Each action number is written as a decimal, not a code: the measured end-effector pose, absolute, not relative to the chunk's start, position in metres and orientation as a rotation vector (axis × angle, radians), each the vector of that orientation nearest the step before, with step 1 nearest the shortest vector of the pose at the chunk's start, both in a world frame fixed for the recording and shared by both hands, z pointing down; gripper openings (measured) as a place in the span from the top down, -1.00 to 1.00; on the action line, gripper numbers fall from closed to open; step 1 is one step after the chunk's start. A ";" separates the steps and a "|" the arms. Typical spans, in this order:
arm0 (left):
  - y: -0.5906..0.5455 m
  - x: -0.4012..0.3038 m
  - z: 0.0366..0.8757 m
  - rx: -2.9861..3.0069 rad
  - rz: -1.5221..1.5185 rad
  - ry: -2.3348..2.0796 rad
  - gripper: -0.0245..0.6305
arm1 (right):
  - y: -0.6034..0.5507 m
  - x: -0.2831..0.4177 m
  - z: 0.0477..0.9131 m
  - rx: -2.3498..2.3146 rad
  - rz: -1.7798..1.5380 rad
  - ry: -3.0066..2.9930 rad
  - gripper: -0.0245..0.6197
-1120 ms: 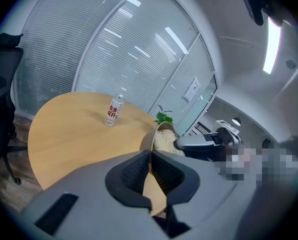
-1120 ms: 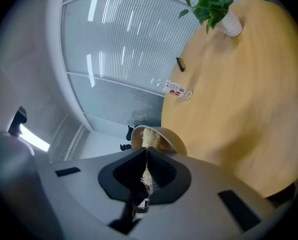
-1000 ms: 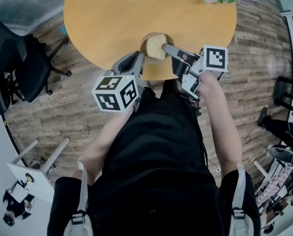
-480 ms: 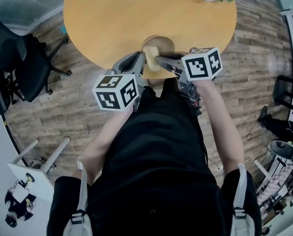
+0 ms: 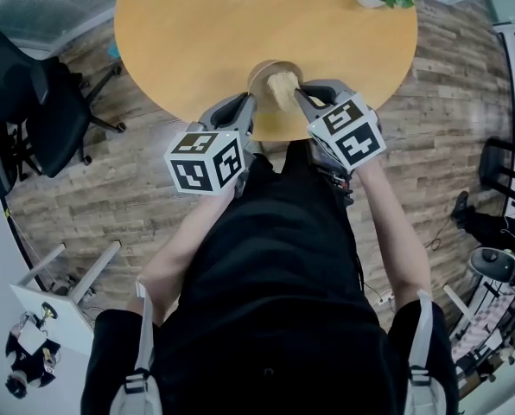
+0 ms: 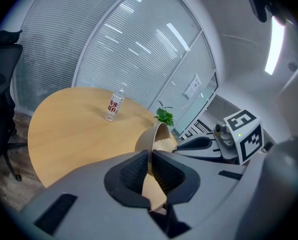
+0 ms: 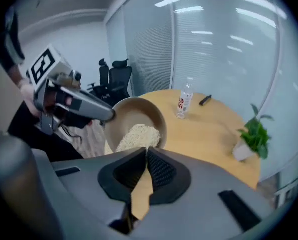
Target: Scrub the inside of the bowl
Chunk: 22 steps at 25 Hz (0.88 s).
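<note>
Bowl (image 7: 135, 115) matt, smooth; scrub pad (image 7: 139, 135) coarse, fibrous; table (image 5: 197, 37) smooth wood.

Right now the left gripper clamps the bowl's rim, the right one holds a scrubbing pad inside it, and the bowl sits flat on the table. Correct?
Not flat: the bowl is tipped up on its side, mouth toward the right gripper, as the left gripper view shows. The rest holds.
</note>
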State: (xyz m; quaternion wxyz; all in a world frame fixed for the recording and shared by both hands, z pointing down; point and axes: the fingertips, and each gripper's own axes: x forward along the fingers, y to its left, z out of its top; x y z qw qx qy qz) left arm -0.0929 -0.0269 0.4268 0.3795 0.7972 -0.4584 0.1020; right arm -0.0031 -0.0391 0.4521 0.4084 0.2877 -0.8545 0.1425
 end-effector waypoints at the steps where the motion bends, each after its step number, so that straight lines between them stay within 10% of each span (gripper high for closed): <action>1: -0.027 -0.092 0.427 2.036 0.261 -1.166 0.84 | -0.043 -0.001 0.447 0.732 0.234 -2.127 0.85; 12: -0.027 -0.095 0.437 1.946 0.184 -1.116 0.85 | -0.056 -0.031 0.394 0.661 -0.684 -1.955 0.85; 22: -0.027 -0.096 0.435 1.949 0.174 -1.116 0.85 | -0.043 -0.055 0.410 0.553 -0.732 -1.957 0.85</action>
